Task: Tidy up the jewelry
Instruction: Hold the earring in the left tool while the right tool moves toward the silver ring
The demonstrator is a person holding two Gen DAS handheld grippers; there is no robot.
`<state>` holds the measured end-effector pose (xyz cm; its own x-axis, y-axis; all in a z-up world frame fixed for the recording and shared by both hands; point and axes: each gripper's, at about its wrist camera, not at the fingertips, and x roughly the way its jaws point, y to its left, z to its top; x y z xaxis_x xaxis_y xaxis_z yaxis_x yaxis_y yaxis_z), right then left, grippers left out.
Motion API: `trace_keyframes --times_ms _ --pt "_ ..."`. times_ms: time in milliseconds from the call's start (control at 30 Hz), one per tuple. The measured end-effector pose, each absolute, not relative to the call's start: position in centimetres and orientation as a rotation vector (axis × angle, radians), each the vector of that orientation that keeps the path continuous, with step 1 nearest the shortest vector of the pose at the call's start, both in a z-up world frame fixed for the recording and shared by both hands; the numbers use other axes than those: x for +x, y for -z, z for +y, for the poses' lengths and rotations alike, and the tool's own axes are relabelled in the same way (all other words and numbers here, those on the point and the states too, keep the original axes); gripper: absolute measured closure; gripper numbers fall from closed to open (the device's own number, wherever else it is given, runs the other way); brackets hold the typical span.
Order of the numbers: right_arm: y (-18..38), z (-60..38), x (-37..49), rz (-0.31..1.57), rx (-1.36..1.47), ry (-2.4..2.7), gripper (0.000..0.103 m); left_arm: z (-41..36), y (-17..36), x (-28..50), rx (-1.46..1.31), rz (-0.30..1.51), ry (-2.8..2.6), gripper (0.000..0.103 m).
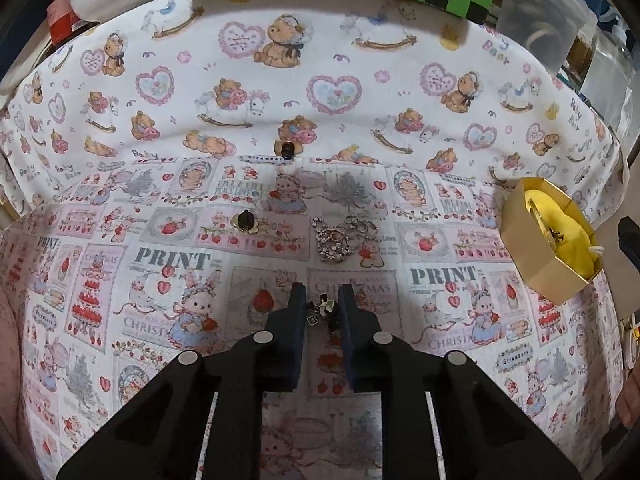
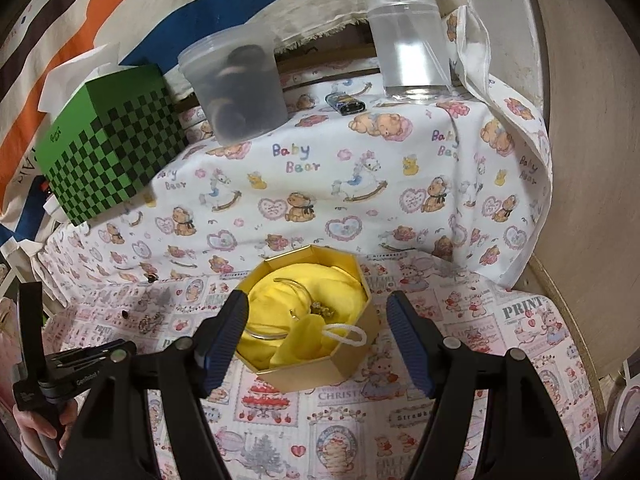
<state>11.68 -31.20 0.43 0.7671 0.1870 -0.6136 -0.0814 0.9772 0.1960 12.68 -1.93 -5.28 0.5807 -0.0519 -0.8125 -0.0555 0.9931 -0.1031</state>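
My left gripper [image 1: 322,300] is nearly closed around a small dark and silver jewelry piece [image 1: 323,309] lying on the printed cloth. Beyond it lie a rhinestone brooch with rings [image 1: 340,236], a black-and-gold flower earring [image 1: 245,222] and a small black stud [image 1: 286,149]. A gold octagonal box [image 1: 548,236] with yellow lining stands at the right. In the right wrist view my right gripper [image 2: 318,308] is open, its fingers either side of the gold box [image 2: 320,376], which holds a bangle [image 2: 298,286] and a small sparkly piece [image 2: 322,309].
A green checkered box [image 2: 108,152], a frosted tub [image 2: 236,88], a clear bottle [image 2: 408,36] and a lighter [image 2: 345,103] stand along the back. The table edge [image 2: 568,304] runs along the right. The left gripper's handle [image 2: 68,372] shows at lower left.
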Motion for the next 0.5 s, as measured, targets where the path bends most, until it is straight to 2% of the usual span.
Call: trace_keyframes --times_ms 500 --pt "-0.3 -30.6 11.6 0.663 0.117 -0.14 0.032 0.7 2.1 11.0 -0.148 0.834 -0.052 0.088"
